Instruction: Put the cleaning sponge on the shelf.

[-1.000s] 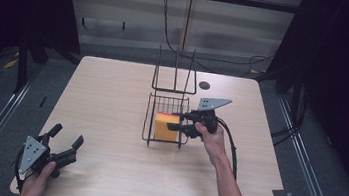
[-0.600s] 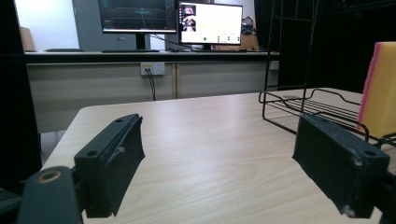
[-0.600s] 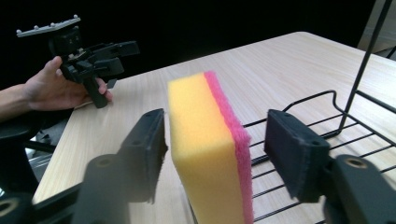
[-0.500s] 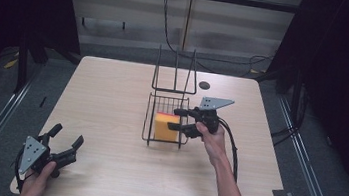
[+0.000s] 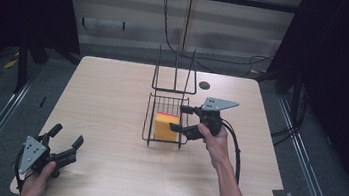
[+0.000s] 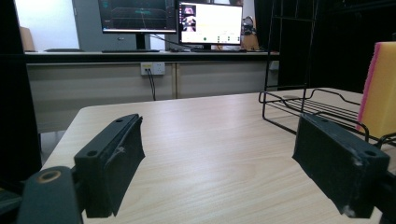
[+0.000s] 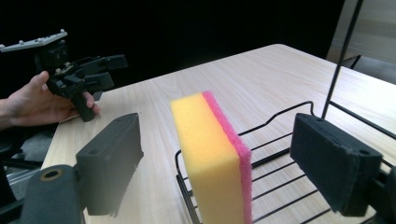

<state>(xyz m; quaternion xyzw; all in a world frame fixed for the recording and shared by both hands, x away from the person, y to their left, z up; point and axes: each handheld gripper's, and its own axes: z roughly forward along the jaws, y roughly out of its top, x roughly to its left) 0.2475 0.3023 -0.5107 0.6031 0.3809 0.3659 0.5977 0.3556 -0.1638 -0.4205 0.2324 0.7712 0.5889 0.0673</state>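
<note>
Sponge (image 7: 212, 154), yellow w/ pink scrub side, stands on edge in the low front tray of the wire rack (image 5: 168, 111), near mid-table. Nothing braces it; it looks to lean a bit, though I can't tell whether it touches the rack's front rim.

Right gripper (image 5: 183, 118) is at the rack's right side. Its jaws have just been opening and now stand wide apart w/ the sponge between them, pads clear of both faces. So the sponge is on its own.

Risks, as I judge them:
- Pulling back at an angle could clip the sponge w/ a jaw & tip it flat or out over the rim.
- A jaw snagging a wire could drag the light rack across the table (image 5: 106, 100).

Left gripper (image 5: 63, 141) is parked near the table's front-left corner, jaws apart & empty, well away; no threat there.
</note>
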